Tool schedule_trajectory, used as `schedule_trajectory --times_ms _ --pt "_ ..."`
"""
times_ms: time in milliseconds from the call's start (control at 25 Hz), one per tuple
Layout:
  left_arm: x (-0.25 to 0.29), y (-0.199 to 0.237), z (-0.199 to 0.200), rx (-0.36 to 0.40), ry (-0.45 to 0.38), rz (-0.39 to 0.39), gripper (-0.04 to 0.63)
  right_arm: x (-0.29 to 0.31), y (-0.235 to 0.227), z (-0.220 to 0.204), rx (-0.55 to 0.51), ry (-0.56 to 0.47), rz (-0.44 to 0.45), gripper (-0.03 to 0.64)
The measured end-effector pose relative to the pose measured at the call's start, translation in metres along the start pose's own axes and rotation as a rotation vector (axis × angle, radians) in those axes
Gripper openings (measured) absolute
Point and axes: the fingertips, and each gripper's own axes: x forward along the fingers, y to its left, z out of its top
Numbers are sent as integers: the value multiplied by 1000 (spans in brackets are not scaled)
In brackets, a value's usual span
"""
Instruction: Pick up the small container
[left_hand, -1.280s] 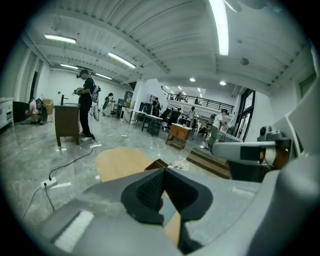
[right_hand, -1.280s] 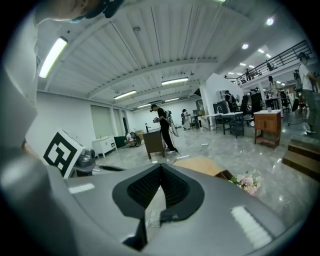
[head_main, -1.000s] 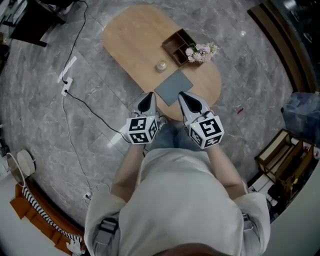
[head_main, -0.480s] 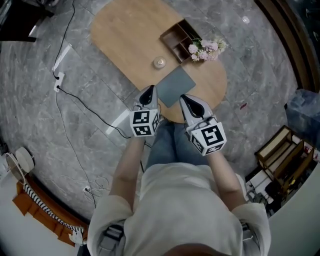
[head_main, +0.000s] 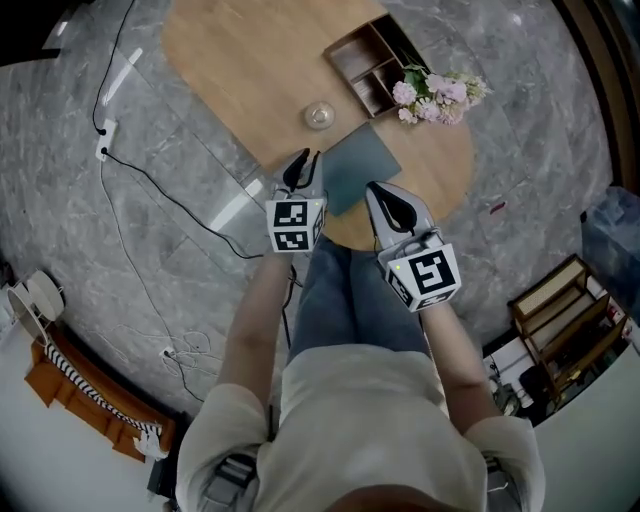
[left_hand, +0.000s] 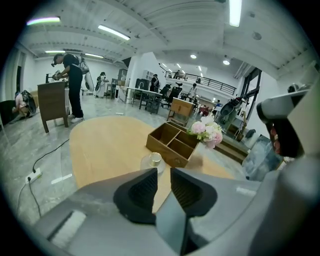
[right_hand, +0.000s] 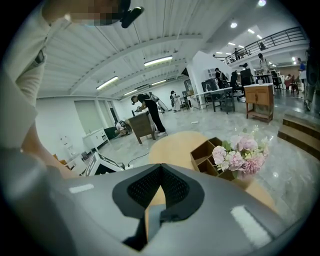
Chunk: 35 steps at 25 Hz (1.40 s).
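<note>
One oval wooden table (head_main: 240, 70) stands on grey marble floor (head_main: 150, 230); we see the small container (head_main: 320, 115) on it, near a wooden box (head_main: 375, 60). Our left gripper (left_hand: 164, 175) has just been parting its jaws, with nothing between them; our right gripper (right_hand: 160, 168) is pressed together.

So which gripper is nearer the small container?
Left. The left gripper, its jaws just opened a little with nothing between them, points at the small container from close by; the right gripper is farther back, off to the right.

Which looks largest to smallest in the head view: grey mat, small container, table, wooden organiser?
1. table
2. grey mat and wooden organiser, too alike to rank
3. small container
</note>
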Motion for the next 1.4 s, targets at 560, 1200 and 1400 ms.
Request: schedule_trajectory --times_ms 560,1200,1400 --pt "105 32 -34 83 35 23 338 38 -47 -46 60 44 14 -2" --pt "151 40 -33 186 70 58 358 49 -62 -77 127 71 20 -2" --pt "150 40 -32 194 69 65 351 47 -61 -78 130 69 11 -2"
